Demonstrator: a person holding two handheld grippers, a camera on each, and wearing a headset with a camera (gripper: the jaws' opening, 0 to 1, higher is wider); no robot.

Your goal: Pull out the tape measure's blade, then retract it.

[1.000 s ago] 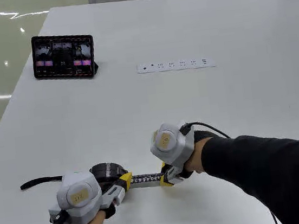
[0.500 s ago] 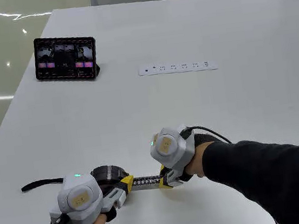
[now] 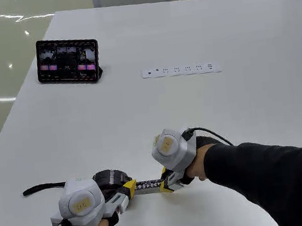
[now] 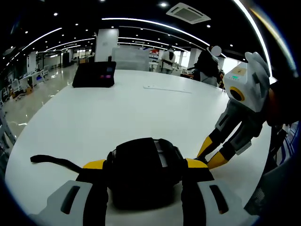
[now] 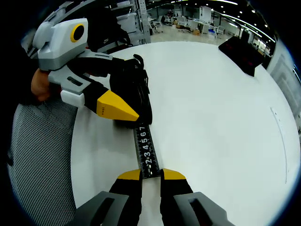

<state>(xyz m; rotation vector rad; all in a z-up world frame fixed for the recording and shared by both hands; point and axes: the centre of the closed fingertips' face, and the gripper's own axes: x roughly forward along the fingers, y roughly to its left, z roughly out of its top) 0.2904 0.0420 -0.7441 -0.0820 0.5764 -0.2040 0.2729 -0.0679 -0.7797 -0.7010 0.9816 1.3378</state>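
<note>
The black tape measure case lies near the table's front edge, with its black strap trailing left. My left gripper is shut on the case; in the left gripper view the case sits between the yellow-tipped jaws of the left gripper. A short length of blade runs right from the case. My right gripper is shut on the blade's end. The right gripper view shows the blade with numbers up to 7, pinched by the right gripper, and the case beyond.
A tablet stands propped at the back left of the white table. A white power strip lies at the back centre. The table's left edge drops to a glossy floor.
The right gripper has moved a little toward the case and the exposed blade is shorter. The left gripper still holds the case in place.
</note>
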